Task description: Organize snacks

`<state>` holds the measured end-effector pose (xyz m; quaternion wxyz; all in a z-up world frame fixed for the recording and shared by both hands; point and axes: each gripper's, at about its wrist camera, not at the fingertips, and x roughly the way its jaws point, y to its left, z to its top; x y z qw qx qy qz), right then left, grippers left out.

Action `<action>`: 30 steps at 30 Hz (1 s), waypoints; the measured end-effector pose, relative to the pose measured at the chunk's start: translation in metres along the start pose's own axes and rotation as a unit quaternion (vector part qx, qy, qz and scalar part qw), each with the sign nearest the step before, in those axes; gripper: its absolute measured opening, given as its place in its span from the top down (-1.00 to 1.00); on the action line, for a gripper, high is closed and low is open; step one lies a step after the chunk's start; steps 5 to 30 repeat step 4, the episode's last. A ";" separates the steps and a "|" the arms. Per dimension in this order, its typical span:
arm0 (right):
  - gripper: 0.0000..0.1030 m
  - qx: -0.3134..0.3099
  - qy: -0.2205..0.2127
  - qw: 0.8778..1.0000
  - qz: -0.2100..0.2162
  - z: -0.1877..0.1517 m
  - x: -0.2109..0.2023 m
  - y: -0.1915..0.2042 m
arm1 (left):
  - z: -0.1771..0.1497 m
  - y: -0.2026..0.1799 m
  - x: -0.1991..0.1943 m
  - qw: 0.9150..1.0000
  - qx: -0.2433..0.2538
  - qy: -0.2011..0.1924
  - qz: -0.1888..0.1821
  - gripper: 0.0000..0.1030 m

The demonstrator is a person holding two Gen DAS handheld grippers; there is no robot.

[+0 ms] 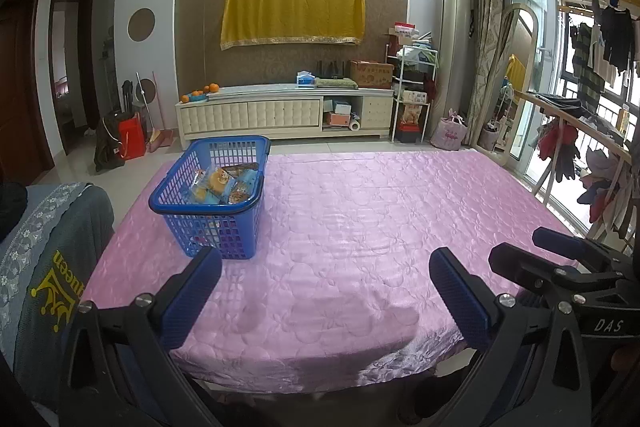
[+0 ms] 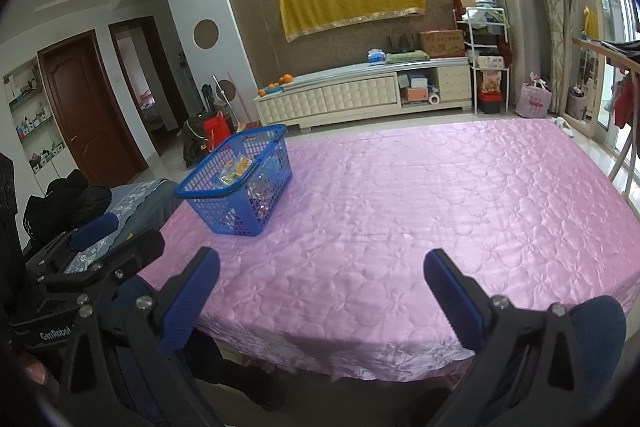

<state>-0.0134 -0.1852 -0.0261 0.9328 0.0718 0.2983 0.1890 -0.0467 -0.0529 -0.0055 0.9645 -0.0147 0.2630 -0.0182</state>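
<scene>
I've got a big table w/ a pink quilted cloth [image 1: 360, 219] filling most of both views; the cloth hangs over the near edge. Behind it, across the floor, a long cream TV cabinet [image 1: 280, 111] against the patterned wall, w/ a yellow cloth [image 1: 292, 11] draped above it.

On the table's left side sits the blue basket [image 1: 212, 195], upright, handles folded down on the rim. Inside it I see the snack packets [image 1: 222, 185], orange and blue wrappers piled together, more showing low through the mesh. Can't read the labels. In the right wrist view the same basket [image 2: 240, 183] sits left of centre, packets [image 2: 238, 169] inside.

Left gripper [image 1: 326, 291]: spread wide, nothing between the blue pads, hovering over the near part of the cloth, not touching anything I can see. Its left pad [image 1: 192, 295] overlaps the basket's near corner in the view, but I can't tell if there's contact.

Right gripper [image 2: 320, 291]: also spread wide, released, empty, above the near table edge, well apart from the basket. From the left cam I see its body at the right edge [image 1: 560, 267]; from the right cam the left one at the left edge [image 2: 100, 247]. Both side by side.
</scene>
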 end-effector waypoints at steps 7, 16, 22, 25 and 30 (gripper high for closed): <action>-1.00 0.000 -0.001 1.000 0.000 0.000 0.000 0.000 | 0.000 0.001 0.000 1.000 -0.003 0.002 -0.003 -1.00; -1.00 0.000 -0.001 1.000 0.000 0.000 0.000 0.000 | 0.000 0.001 0.000 1.000 -0.003 0.002 -0.003 -1.00; -1.00 0.000 -0.001 1.000 0.000 0.000 0.000 0.000 | 0.000 0.001 0.000 1.000 -0.003 0.002 -0.003 -1.00; -1.00 0.000 -0.001 1.000 0.000 0.000 0.000 0.000 | 0.000 0.001 0.000 1.000 -0.003 0.002 -0.003 -1.00; -1.00 0.000 -0.001 1.000 0.000 0.000 0.000 0.000 | 0.000 0.001 0.000 1.000 -0.003 0.002 -0.003 -1.00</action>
